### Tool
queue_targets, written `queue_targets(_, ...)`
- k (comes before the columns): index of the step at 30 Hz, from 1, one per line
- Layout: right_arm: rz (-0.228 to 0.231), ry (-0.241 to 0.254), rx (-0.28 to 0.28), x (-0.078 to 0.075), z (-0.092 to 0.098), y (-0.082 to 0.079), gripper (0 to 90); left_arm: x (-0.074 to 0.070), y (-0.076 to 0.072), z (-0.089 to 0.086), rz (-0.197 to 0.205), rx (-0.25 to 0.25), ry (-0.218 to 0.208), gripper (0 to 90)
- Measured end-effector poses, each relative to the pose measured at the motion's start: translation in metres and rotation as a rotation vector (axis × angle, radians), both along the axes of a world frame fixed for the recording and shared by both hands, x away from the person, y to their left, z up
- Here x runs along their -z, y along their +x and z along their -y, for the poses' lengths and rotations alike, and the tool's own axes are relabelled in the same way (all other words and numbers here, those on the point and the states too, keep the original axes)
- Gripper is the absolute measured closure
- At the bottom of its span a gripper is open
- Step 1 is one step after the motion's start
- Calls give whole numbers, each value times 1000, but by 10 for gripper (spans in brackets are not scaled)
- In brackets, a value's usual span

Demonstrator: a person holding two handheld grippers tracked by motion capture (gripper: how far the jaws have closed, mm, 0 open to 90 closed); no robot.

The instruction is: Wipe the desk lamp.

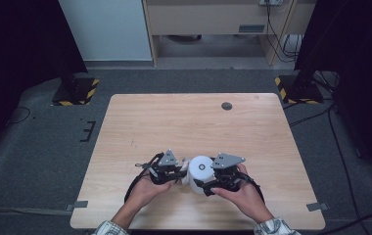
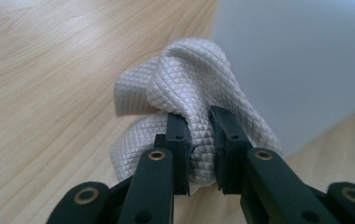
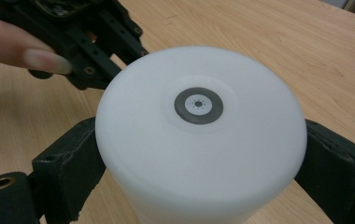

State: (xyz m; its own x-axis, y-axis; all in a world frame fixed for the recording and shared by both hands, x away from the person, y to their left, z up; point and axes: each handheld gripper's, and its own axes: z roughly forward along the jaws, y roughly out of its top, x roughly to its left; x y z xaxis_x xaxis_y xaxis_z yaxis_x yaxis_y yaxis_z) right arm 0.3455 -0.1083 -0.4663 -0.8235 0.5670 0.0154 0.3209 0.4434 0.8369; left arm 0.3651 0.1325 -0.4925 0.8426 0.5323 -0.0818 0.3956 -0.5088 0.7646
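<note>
A white upright cylinder (image 1: 201, 168) with a grey ring on its flat top (image 3: 198, 106) stands near the table's front edge. My right gripper (image 1: 204, 182) clamps it: black pads (image 3: 68, 158) press its wall on both sides in the right gripper view (image 3: 199, 163). A pale, diamond-textured cloth (image 2: 189, 88) is bunched up between the jaws of my left gripper (image 2: 198, 126), which is shut on it. The cloth sits right beside the cylinder's wall (image 2: 297, 60); whether it touches it I cannot tell. In the high view the left gripper (image 1: 183, 171) is at the cylinder's left side.
The wooden table (image 1: 189, 122) carries a small dark round disc (image 1: 227, 105) near its far edge. Stand bases with black-yellow stripes (image 1: 76, 90) (image 1: 296, 88) sit on the floor beyond both far corners. Cables run along the floor at the right.
</note>
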Motion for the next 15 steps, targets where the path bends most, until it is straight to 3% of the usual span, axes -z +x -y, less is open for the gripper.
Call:
queue_targets(6, -1, -4, 5, 0, -1, -1, 92, -10, -19, -6, 19, 15, -23, 777)
queue_targets(12, -2, -7, 5, 0, -1, 0, 92, -35, -28, -11, 65, 13, -89, 777)
queue_targets(15, -3, -9, 5, -1, -1, 0, 92, -43, -30, -9, 92, 20, -77, 777)
